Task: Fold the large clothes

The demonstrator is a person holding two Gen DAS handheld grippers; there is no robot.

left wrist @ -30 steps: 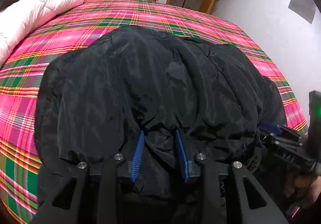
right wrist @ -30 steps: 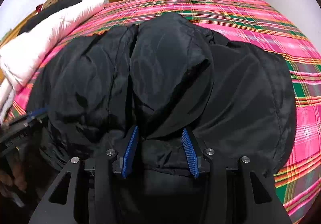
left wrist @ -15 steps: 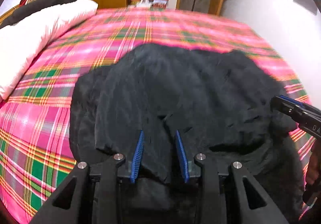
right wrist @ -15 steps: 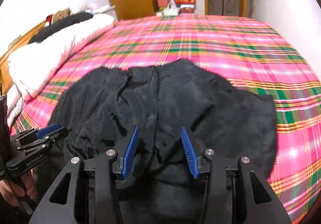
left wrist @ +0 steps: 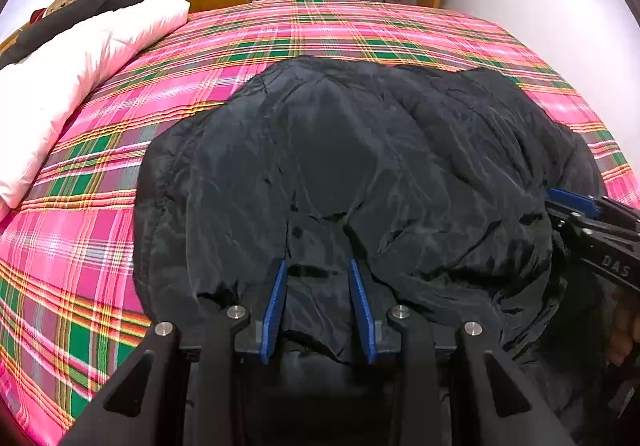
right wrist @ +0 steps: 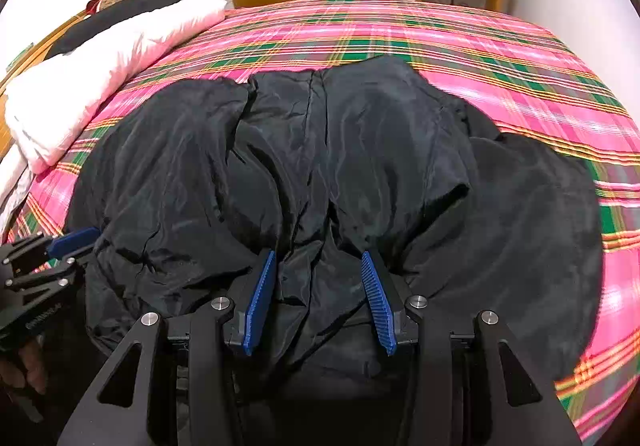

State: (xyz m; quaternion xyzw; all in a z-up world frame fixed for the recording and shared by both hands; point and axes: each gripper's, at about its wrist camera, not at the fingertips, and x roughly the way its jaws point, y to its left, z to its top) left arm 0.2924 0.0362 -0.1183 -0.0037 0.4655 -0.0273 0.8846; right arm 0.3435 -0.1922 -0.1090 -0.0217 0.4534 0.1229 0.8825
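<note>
On a pink-and-green plaid bed cover (left wrist: 360, 34), lying crumpled near the front edge: black jacket (left wrist: 360, 166), long axis running side to side across the bed, bulk bunching toward the far wall. Clamping the near hem: left gripper (left wrist: 318, 266), blue pads pinching a fabric fold. Gripping another fold alongside: right gripper (right wrist: 318, 258). Resting at left: white duvet (left wrist: 72, 62).

Black coat (left wrist: 360, 166); pink-green plaid bedspread (left wrist: 360, 30)
</note>
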